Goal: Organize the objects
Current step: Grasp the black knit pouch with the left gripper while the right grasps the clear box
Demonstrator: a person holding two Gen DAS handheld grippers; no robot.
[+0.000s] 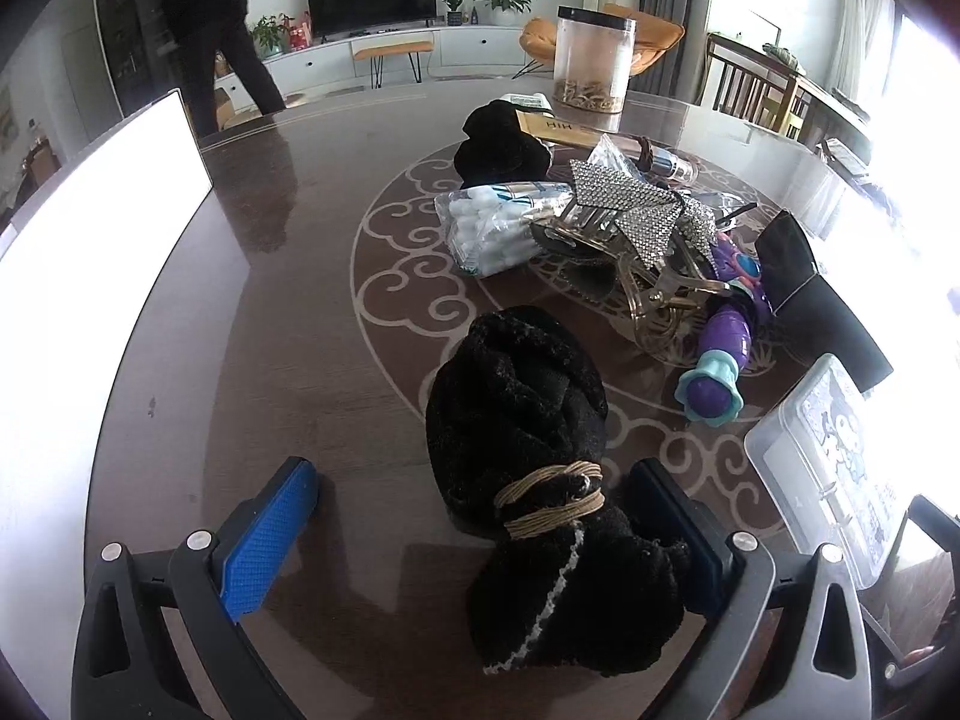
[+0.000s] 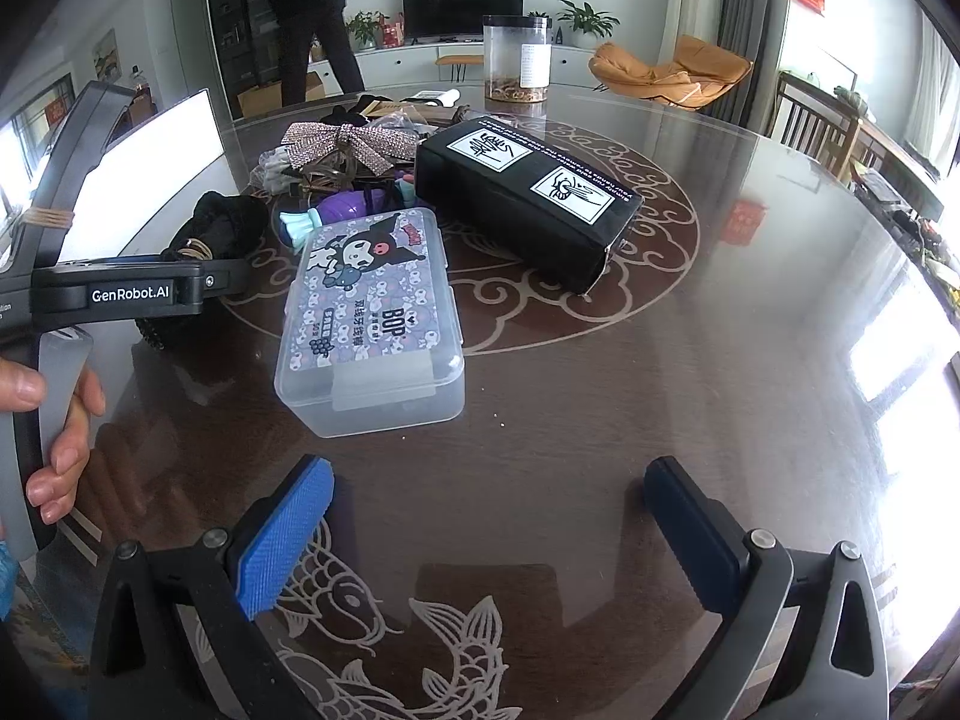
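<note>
Lying between the left gripper's (image 1: 474, 531) spread fingers, touching the right one, is a black fuzzy bundle (image 1: 540, 480); just beside it a shut floss box (image 2: 369, 312), contents hidden; right gripper (image 2: 489, 531) spread, empty

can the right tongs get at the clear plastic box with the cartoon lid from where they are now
Probably yes. The right tongs are open and empty, and the clear plastic box lies just ahead of them, slightly left, with only bare table between. The black carton sits behind it, apart.
</note>
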